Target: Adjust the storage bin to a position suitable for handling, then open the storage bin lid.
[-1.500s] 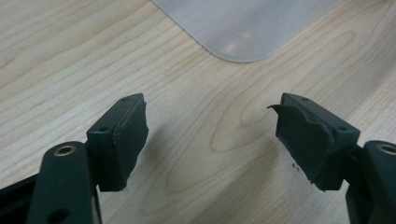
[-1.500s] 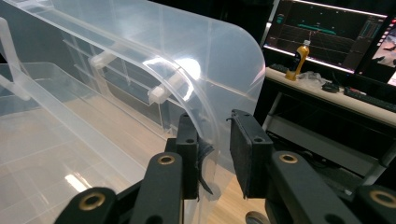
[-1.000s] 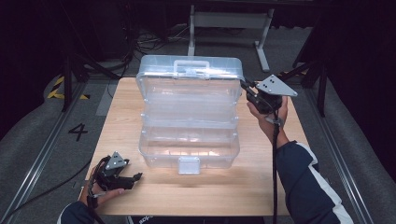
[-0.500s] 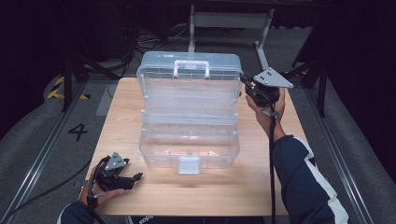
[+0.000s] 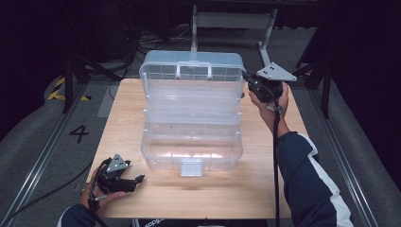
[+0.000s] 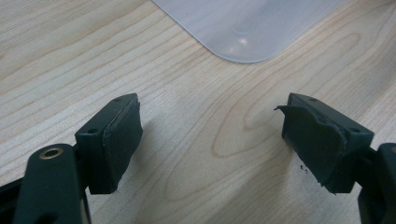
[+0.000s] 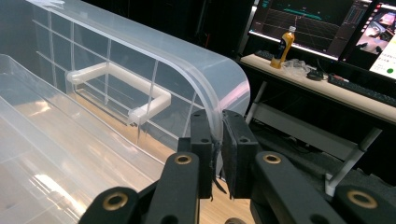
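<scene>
Dark studio floor with cables and rails surrounds the pale wooden table (image 5: 127, 118) at the middle of the high view. On it we see the clear plastic tiered storage box (image 5: 191, 142), its lid (image 5: 191, 71) standing upright toward the top of the frame. Our right gripper (image 5: 247, 78) sits at the lid's right edge, centre right; our left gripper (image 5: 137, 180) rests on the table at lower left, apart from the box. A "4" is marked on the floor at left.

From the left gripper view, our jaws stand spread over bare wood, a rounded box corner (image 6: 243, 28) at the top.

From the right gripper view, our jaws are pressed on the lid's rim (image 7: 215, 126), the white handle (image 7: 116, 88) at left. Screens at upper right carry nothing legible.

We judge the box fully opened, with the lid yet to be released or closed.
</scene>
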`<state>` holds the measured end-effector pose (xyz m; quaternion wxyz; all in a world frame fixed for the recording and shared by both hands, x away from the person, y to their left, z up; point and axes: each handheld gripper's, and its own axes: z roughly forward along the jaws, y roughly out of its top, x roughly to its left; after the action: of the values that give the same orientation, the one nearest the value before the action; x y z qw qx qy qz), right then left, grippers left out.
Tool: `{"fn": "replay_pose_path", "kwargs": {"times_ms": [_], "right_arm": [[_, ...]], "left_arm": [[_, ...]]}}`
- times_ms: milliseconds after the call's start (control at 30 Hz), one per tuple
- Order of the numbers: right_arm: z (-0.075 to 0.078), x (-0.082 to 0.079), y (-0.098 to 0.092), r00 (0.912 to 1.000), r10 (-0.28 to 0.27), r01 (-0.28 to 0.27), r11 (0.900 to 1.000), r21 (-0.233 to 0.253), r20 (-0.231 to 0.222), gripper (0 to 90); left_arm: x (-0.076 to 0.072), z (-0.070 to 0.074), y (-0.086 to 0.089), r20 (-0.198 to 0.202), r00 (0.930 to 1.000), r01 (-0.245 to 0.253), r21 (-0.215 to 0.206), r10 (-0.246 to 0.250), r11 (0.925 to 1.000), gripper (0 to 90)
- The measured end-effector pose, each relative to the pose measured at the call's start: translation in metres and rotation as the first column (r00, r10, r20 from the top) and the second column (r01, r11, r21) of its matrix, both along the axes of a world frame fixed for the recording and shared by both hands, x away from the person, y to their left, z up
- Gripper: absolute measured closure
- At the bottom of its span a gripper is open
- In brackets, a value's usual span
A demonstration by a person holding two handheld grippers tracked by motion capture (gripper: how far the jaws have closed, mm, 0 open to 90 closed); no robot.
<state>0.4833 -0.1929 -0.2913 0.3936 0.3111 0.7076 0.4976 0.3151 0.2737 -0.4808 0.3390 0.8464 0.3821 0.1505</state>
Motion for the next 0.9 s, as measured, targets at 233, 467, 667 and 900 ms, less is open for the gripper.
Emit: {"fn": "replay_pose_path", "kwargs": {"times_ms": [233, 467, 667, 900], "right_arm": [[0.001, 0.005, 0.0, 0.9999, 0.006, -0.006, 1.0, 0.004, -0.013, 84.0], [0.002, 0.009, 0.0, 0.9998, 0.004, -0.004, 1.0, -0.003, -0.021, 84.0], [0.002, 0.014, 0.0, 0.9993, 0.003, -0.002, 1.0, 0.01, -0.038, 84.0], [0.003, 0.019, 0.001, 0.9991, -0.001, 0.002, 1.0, 0.008, -0.043, 84.0]], "left_arm": [[0.001, 0.0, 0.001, 0.007, 1.0, 0.006, 0.013, -0.006, 0.9999, 19.8], [0.001, 0.0, 0.0, 0.0, 1.0, 0.003, 0.007, -0.003, 1.0, 19.2], [0.002, 0.0, 0.0, -0.005, 1.0, 0.003, 0.008, -0.003, 1.0, 18.8], [0.001, 0.0, 0.0, -0.003, 1.0, 0.0, 0.003, 0.0, 1.0, 18.6]]}}
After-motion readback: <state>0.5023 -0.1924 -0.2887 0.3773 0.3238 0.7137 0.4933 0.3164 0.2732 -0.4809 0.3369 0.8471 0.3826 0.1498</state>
